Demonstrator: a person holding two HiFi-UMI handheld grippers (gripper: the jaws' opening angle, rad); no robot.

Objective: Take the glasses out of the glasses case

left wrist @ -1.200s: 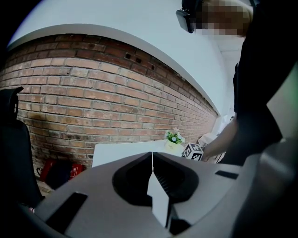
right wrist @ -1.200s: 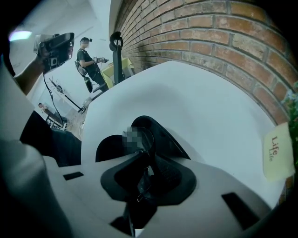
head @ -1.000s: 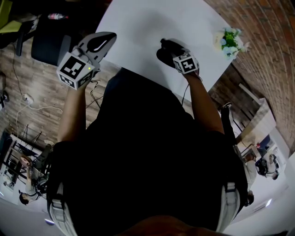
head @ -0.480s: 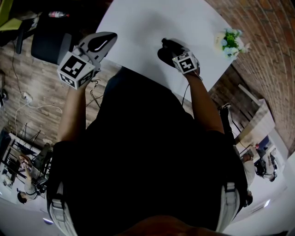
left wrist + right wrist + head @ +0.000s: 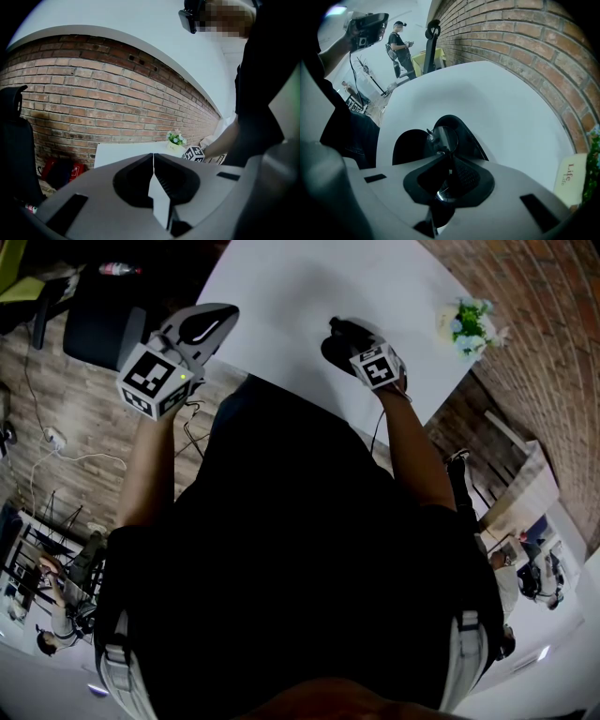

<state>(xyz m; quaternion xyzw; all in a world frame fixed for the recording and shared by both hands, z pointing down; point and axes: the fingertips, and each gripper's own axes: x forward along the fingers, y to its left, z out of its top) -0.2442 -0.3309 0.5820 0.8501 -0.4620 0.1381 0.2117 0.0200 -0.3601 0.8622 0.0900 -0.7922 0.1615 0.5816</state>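
The right gripper (image 5: 449, 157) is clamped on the thin-rimmed glasses (image 5: 444, 137). One round, clear lens pokes up past its matte grey jaws, over the open black, curved-shell glasses case (image 5: 408, 146) lying near the near edge of the smooth white tabletop (image 5: 501, 108). The left gripper (image 5: 153, 157), jaws pressed together on nothing, hangs by the tabletop's left edge.

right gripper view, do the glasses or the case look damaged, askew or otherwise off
Nothing looks damaged or spilled. The right tool is shut on the glasses, which sit on end in its jaws, one lens above the other, over the open black glasses case on the white table.
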